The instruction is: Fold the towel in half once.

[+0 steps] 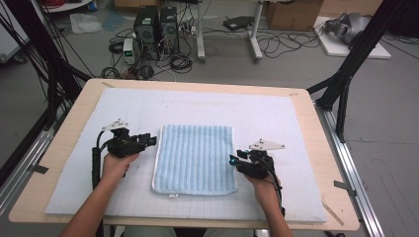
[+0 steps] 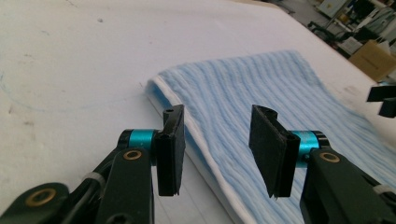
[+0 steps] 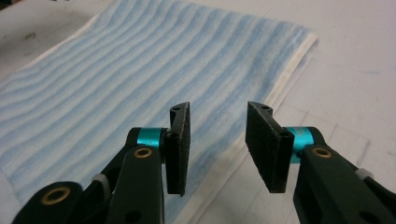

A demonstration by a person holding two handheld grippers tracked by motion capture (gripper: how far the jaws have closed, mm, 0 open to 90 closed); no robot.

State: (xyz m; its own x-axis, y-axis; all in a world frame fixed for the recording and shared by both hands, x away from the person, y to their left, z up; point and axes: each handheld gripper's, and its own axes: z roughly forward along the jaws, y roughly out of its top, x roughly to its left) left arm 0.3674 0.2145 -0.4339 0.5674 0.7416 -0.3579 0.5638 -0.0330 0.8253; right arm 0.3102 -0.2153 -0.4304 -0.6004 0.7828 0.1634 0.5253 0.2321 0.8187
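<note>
Two grippers flank a folded blue towel [image 1: 194,159] lying flat on the white mat [image 1: 276,113]. Left gripper [image 1: 150,140] hovers at the towel's left edge, jaws apart and empty, towel just ahead of them. Right gripper [image 1: 232,160] sits at the right edge, jaws likewise apart and empty, the towel's edge under and ahead of them.

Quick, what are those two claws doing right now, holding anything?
Left claw: open, empty, over the towel's edge.
Right claw: open, empty, over the towel's other edge.
</note>
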